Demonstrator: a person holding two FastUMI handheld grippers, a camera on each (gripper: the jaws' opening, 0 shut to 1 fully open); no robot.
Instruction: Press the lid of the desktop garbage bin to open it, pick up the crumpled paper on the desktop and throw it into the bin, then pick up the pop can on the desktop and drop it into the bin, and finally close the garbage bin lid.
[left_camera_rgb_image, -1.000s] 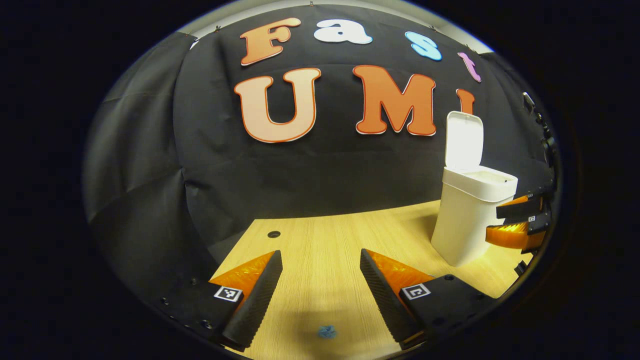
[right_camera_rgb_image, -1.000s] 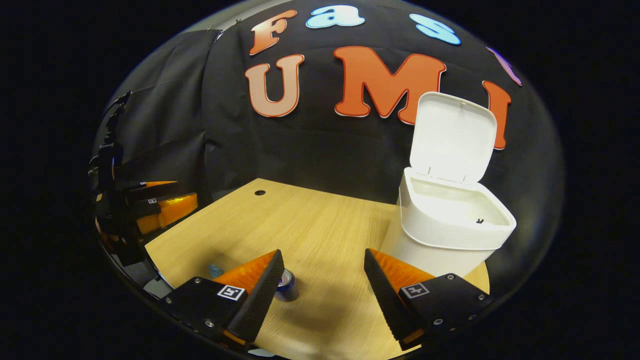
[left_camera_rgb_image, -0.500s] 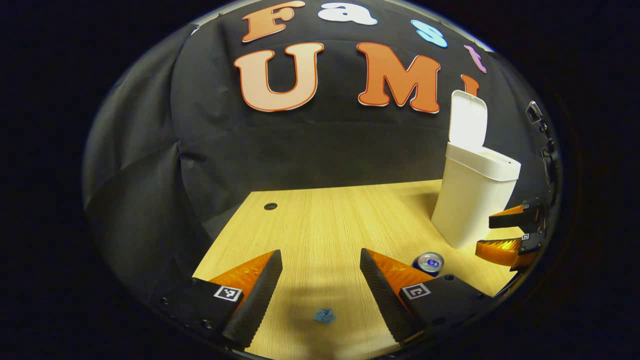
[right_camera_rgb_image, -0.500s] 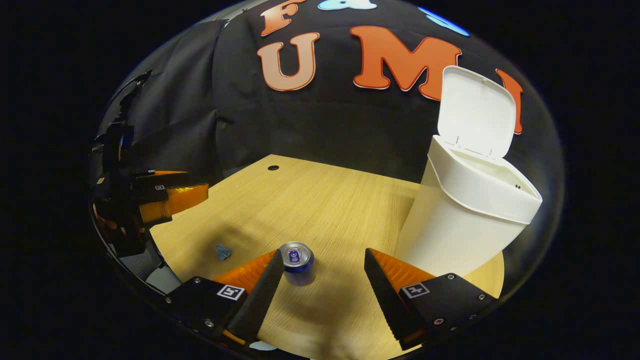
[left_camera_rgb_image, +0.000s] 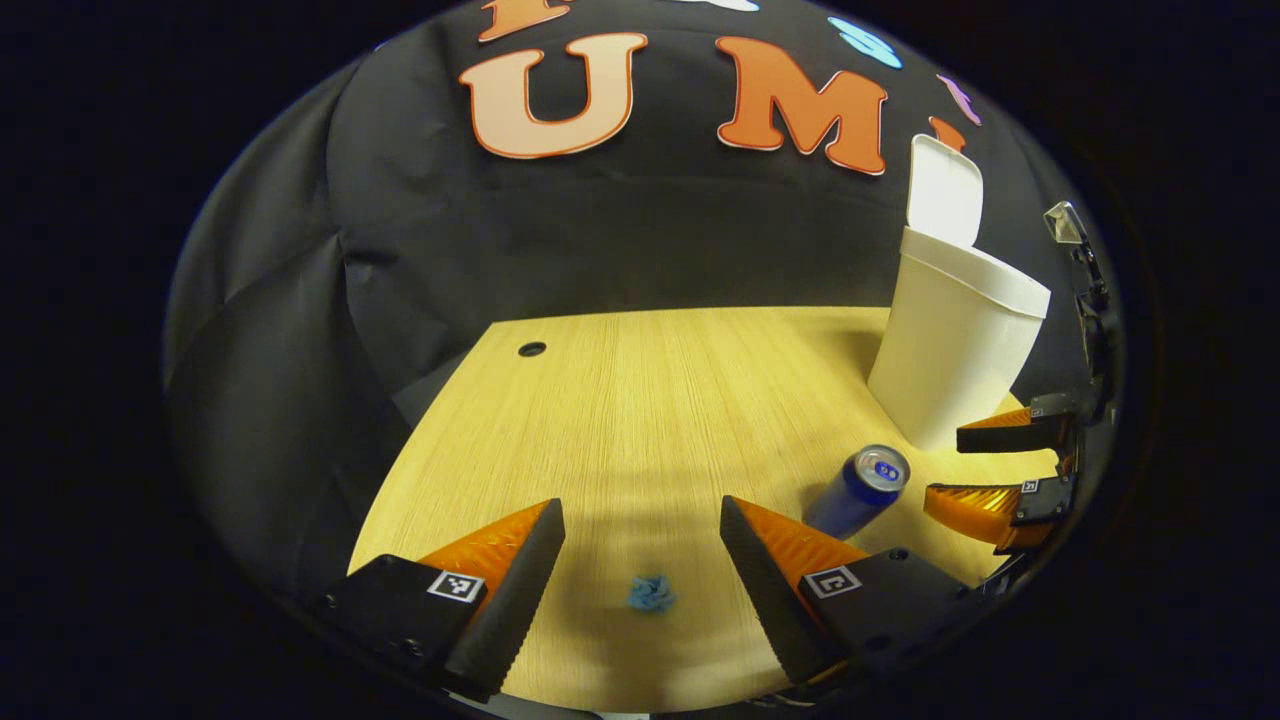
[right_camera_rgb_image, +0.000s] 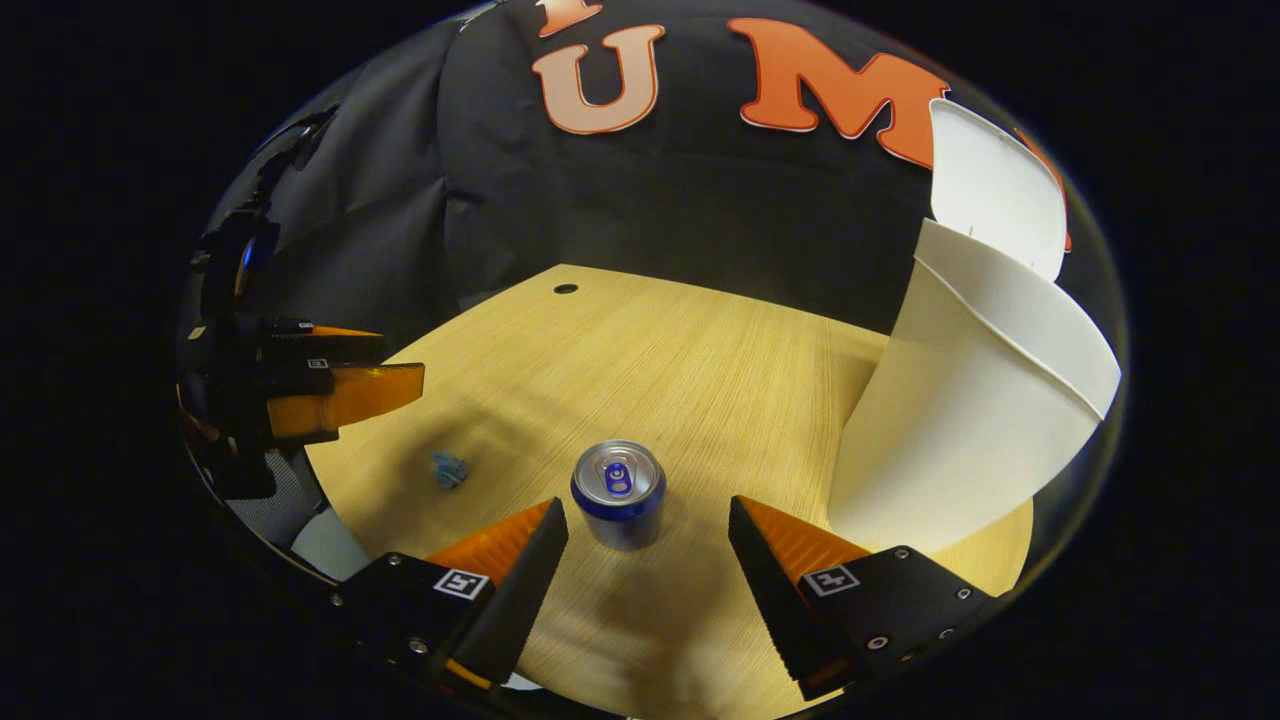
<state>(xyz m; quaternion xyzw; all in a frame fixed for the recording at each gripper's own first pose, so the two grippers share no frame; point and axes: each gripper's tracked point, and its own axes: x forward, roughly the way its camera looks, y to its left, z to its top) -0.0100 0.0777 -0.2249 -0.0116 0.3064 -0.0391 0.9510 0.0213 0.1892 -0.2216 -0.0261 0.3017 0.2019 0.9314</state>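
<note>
A small crumpled blue paper (left_camera_rgb_image: 651, 594) lies on the wooden desktop between the fingers of my open left gripper (left_camera_rgb_image: 640, 580), a little below them. The same paper (right_camera_rgb_image: 449, 470) appears in the right gripper view, left of the blue pop can (right_camera_rgb_image: 618, 495). That can stands upright just ahead of my open right gripper (right_camera_rgb_image: 648, 575), between its fingertips' lines. In the left gripper view the can (left_camera_rgb_image: 858, 490) stands at the right, with the right gripper (left_camera_rgb_image: 1000, 468) beyond it. The white garbage bin (right_camera_rgb_image: 985, 390) stands at the right with its lid (right_camera_rgb_image: 990, 185) raised; the bin (left_camera_rgb_image: 950, 345) also shows in the left gripper view.
The wooden desktop (left_camera_rgb_image: 650, 400) has a small round cable hole (left_camera_rgb_image: 532, 349) at its far left. Black cloth walls close the back and the left side. The left gripper (right_camera_rgb_image: 330, 390) hangs over the desk's left edge in the right gripper view.
Both grippers have tipped downward and come lower over the desk. The paper has come up between the left fingers, and the can has come into full view ahead of the right gripper.
</note>
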